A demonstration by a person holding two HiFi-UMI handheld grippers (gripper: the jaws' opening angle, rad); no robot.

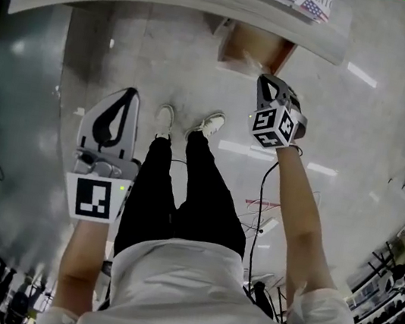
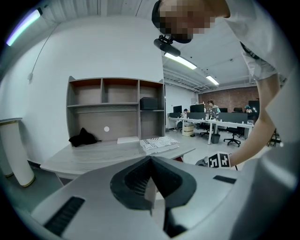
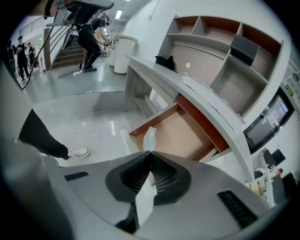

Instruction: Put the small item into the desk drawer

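The desk drawer (image 3: 183,133) stands pulled out under the grey desk (image 3: 187,89), its pale brown bottom bare. My right gripper (image 3: 150,152) is shut on a small white plastic-wrapped item (image 3: 149,137), which sticks out past the tips above the drawer's front edge. In the head view the right gripper (image 1: 263,78) hangs just in front of the open drawer (image 1: 254,44). My left gripper (image 1: 131,94) is held lower left, away from the drawer. Its tips (image 2: 151,158) are shut with nothing between them.
On the desk (image 2: 93,159) lie a printed booklet (image 2: 158,143) and a black bundle (image 2: 83,137), below a shelf hutch (image 2: 117,108). A white cylindrical bin (image 2: 16,152) stands at the left. The person's feet (image 1: 190,123) are before the desk, and cables (image 1: 269,222) lie on the floor.
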